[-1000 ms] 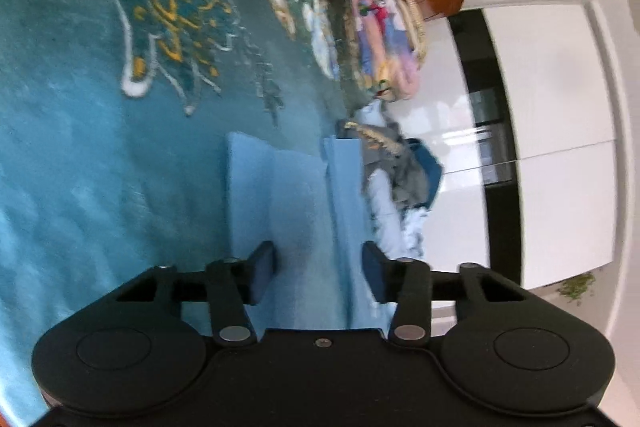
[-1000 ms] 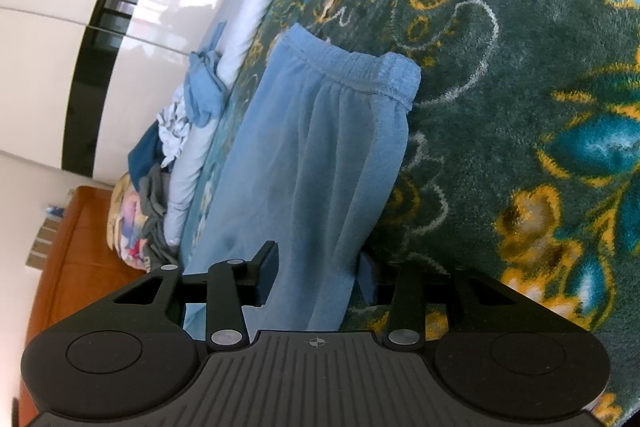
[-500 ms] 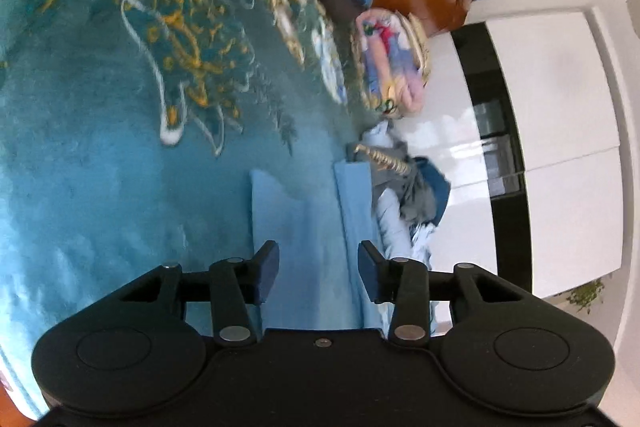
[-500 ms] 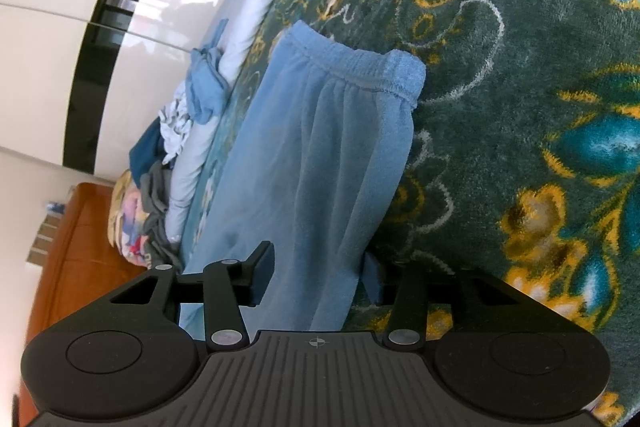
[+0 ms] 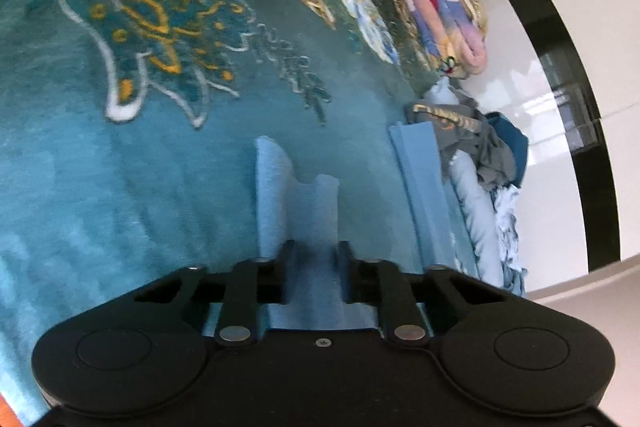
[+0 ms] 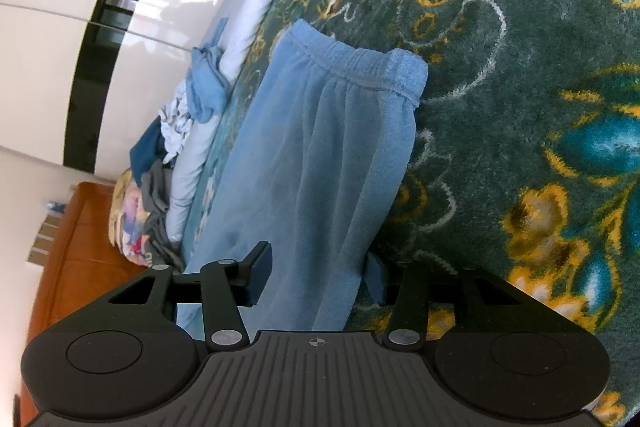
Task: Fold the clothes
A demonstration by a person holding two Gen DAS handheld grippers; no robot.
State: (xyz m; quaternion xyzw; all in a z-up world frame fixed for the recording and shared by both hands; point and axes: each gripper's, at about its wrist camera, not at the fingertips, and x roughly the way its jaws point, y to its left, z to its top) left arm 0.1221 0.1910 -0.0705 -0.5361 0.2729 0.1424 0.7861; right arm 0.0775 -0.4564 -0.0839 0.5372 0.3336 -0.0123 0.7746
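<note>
Blue pants [image 6: 320,155] flat on green flowery blanket [image 6: 520,107]. Left gripper [image 5: 314,259] closing, pinching pant cloth. Right gripper [image 6: 316,275] opening, cloth between jaws.

left claw [image 5: 313,253] closing | right claw [image 6: 318,273] opening, angled down

**No readable text in either view**

No word, number, brand or label can be read. The grey garment [image 5: 460,123] beside the folded quilt [image 5: 444,23] carries a gold print, too blurred and creased to make out as lettering.
</note>
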